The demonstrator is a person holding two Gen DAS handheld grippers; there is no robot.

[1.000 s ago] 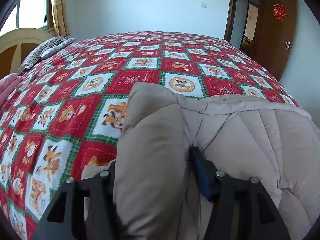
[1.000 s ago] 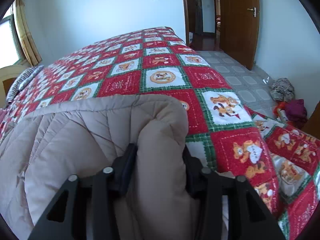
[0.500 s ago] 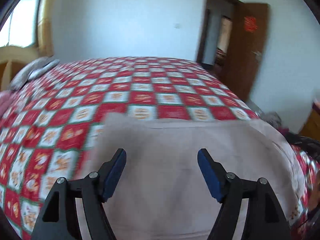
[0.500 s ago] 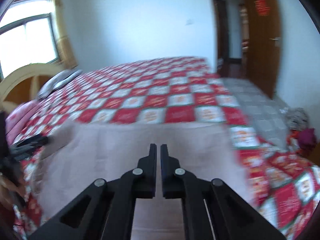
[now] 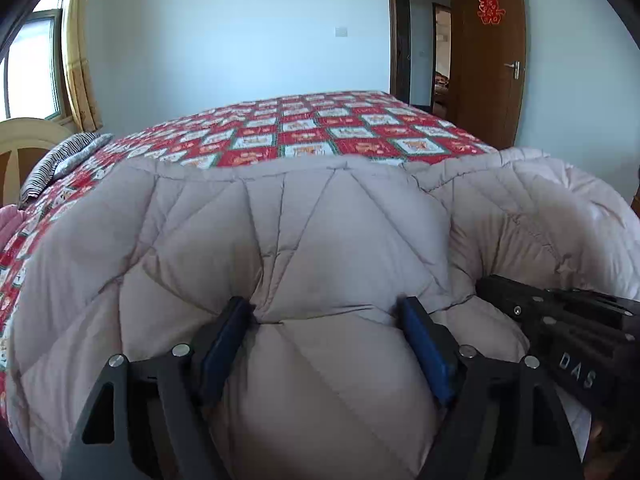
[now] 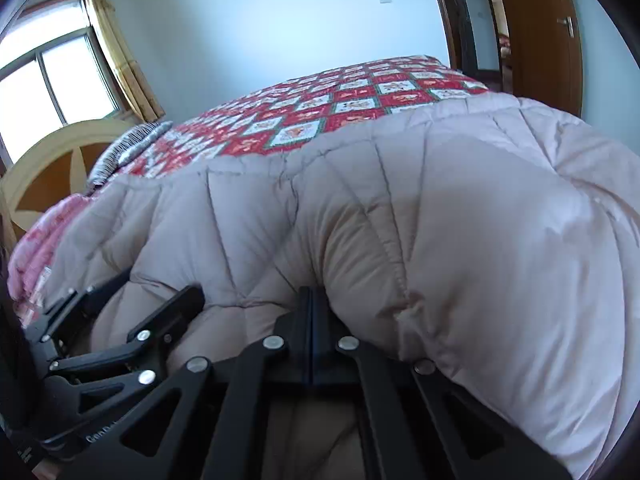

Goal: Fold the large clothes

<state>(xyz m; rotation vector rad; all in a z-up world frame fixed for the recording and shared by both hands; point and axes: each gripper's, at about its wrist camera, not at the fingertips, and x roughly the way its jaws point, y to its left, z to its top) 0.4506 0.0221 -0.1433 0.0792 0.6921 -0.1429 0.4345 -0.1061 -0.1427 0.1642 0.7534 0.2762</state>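
A large beige quilted down garment (image 5: 280,240) lies folded on the near part of the bed, also filling the right wrist view (image 6: 440,220). My left gripper (image 5: 326,312) is open, its blue pads pressed around a puffy fold of the garment. My right gripper (image 6: 311,300) is shut, its tips pushed under the garment's near edge; whether cloth is between the pads is hidden. The right gripper's body shows in the left wrist view (image 5: 560,328), close beside the left one. The left gripper shows in the right wrist view (image 6: 132,320).
The bed has a red, green and white patchwork cover (image 5: 320,132). A striped pillow (image 5: 60,160) and cream headboard (image 6: 52,168) are at the left. An open brown door (image 5: 492,52) stands at the right. A pink cloth (image 6: 32,248) lies at the left edge.
A second ago both grippers gripped the garment's corners. They let go, drew back, then came down side by side at the folded garment's near edge. The right gripper has closed.
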